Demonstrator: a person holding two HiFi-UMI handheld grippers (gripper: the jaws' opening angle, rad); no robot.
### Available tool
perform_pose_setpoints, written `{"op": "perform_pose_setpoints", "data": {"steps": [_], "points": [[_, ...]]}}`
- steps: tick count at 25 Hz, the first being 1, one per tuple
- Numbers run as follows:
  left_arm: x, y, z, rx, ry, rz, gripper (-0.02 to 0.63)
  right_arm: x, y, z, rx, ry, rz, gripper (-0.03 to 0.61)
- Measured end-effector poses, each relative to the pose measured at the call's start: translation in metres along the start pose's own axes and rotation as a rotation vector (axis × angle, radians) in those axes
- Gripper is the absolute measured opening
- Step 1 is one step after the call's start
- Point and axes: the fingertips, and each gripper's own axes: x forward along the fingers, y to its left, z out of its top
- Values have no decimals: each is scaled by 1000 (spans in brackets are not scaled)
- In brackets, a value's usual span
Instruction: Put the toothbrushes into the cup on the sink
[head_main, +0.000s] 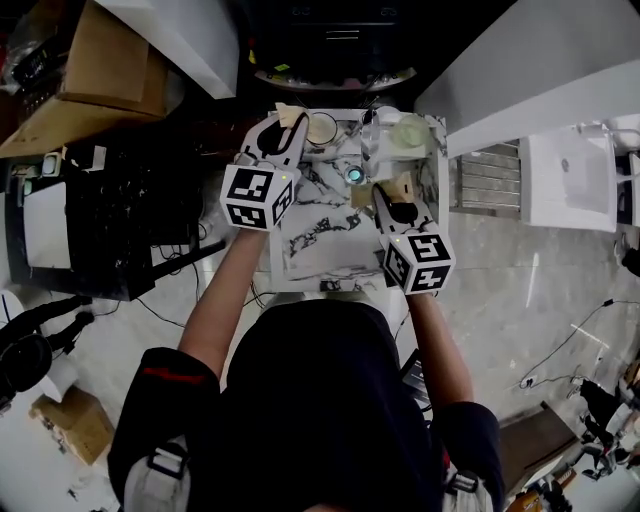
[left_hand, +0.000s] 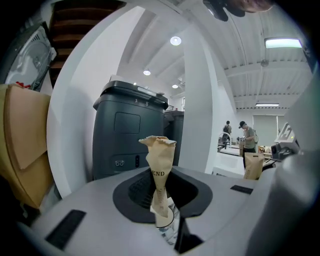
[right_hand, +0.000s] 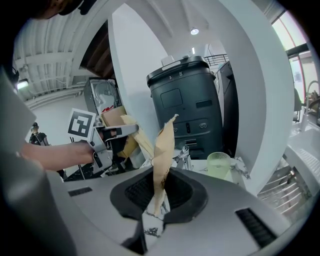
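Left tool (head_main: 280, 133) tight around one wrapped toothbrush (left_hand: 159, 165), right tool (head_main: 390, 195) around a second toothbrush (right_hand: 163, 155), green cup (right_hand: 218, 165) ahead

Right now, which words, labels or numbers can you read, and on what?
"END": left paper wrapper, clamped in the left gripper.
Faint print on right paper wrapper, in the right gripper: too blurred.
Marks on the dark bin: too small.
Marker cubes: patterns only, no words.

The paper wrapper (left_hand: 159, 167) hides its contents — distant people (left_hand: 247, 136) are too small to tell.
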Motion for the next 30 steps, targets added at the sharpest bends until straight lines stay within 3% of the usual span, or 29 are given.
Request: {"op": "perform_pose_setpoints", "data": {"steps": [15, 30], "points": [[26, 1, -53, -85, 71, -2, 60, 9, -2, -11, -5, 35, 9, 58], [27, -3, -88, -107, 172, 2, 76, 7, -1, -24, 20, 51, 9, 58]]}}
